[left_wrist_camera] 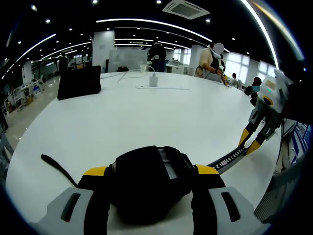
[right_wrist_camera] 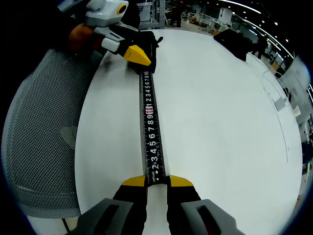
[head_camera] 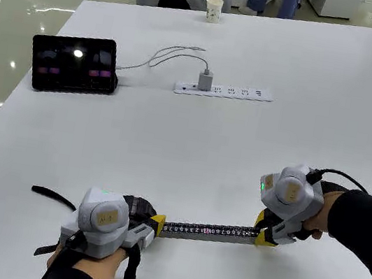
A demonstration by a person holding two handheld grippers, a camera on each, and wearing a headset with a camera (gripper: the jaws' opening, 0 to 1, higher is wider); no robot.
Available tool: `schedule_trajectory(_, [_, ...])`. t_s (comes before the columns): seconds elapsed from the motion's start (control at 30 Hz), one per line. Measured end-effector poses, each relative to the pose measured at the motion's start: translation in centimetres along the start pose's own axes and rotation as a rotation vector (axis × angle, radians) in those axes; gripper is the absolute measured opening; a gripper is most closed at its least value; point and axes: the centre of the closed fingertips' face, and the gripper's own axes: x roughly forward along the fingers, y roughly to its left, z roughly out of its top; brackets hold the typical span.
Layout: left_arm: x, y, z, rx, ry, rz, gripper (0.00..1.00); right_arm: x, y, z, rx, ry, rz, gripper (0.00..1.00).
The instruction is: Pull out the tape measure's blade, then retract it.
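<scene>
Blade (right_wrist_camera: 149,117) taut; left hand-held gripper (left_wrist_camera: 151,170) clamps case (left_wrist_camera: 146,193), right hand-held gripper (right_wrist_camera: 156,181), level, pinches tip.

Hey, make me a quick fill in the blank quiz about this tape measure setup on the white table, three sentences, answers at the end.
The left gripper clamps the tape measure's black ____. The right gripper pinches the free end of the pulled-out ____. Farther back, a grey charger sits plugged into the white power ____.
Missing words: case, blade, strip.
</scene>
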Motion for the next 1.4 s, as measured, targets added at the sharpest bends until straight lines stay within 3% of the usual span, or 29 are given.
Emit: schedule_trajectory(1.4, [0.1, 0.1, 0.0, 0.001, 0.001, -0.001, 0.63, 0.7, -0.1, 1.7, 0.025, 0.001, -0.003, 0.11])
